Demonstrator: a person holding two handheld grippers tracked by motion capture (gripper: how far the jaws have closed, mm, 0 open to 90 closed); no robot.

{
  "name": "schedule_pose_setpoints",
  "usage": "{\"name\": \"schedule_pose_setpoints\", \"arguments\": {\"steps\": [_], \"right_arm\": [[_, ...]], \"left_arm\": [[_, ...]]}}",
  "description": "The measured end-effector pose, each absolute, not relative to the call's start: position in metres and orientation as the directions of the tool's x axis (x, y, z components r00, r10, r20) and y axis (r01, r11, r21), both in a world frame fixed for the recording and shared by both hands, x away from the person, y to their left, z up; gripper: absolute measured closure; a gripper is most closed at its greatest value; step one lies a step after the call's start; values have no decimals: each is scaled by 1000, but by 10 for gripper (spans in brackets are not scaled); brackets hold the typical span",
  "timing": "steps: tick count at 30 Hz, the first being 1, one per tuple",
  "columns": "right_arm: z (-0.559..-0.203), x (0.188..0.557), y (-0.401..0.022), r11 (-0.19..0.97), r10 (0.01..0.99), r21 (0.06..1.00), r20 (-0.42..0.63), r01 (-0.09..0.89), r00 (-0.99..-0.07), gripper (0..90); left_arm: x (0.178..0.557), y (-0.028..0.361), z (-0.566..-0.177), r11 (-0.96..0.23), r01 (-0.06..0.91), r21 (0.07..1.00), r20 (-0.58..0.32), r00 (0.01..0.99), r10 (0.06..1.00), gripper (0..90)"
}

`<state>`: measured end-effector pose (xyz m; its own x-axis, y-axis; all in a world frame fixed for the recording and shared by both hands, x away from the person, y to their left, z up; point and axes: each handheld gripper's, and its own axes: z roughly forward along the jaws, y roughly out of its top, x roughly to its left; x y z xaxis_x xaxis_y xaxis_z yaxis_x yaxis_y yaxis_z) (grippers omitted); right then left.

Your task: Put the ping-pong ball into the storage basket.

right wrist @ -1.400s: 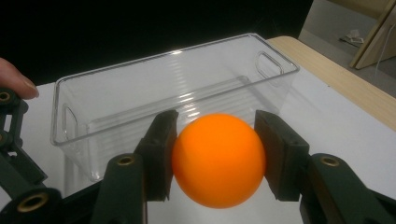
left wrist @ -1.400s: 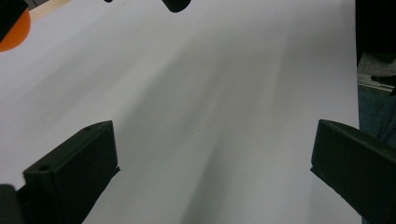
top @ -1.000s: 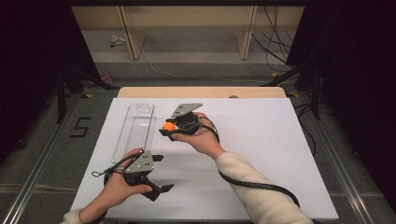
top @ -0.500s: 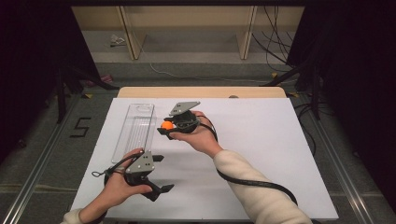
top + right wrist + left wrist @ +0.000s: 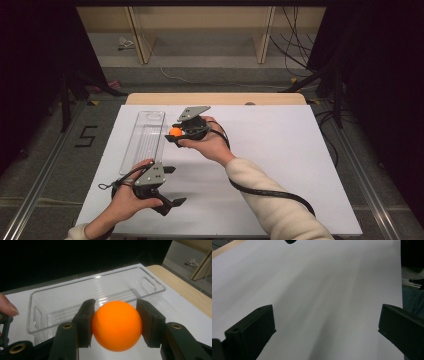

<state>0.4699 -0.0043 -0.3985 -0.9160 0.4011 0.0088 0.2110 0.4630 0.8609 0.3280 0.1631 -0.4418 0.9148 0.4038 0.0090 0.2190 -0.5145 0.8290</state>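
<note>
My right gripper [image 5: 173, 134] pinches the orange ball [image 5: 117, 325] between both pads, held just beside the clear plastic bin [image 5: 145, 137], which lies at its nine o'clock. My left gripper [image 5: 172, 186] rests on the white table [image 5: 280, 165] at seven o'clock, jaws spread wide around nothing.

A white tabletop [image 5: 280, 165] with a bare wooden strip [image 5: 215, 98] at 12 o'clock. A clear plastic tray [image 5: 145, 137] lies on it toward 10 o'clock.

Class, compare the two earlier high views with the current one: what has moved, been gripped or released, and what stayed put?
No visible change. The right gripper stays shut on the round orange ball beside the long clear plastic tray; nothing was released. The left gripper stays open near the white table's front edge.
</note>
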Motion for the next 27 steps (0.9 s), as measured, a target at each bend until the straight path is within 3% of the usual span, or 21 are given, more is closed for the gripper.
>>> {"name": "schedule_pose_setpoints", "arguments": {"steps": [27], "right_arm": [[-392, 476, 10, 471, 389, 859, 4, 203, -921, 515]], "left_arm": [[328, 163, -442, -517, 216, 828, 10, 917, 400, 2]]}}
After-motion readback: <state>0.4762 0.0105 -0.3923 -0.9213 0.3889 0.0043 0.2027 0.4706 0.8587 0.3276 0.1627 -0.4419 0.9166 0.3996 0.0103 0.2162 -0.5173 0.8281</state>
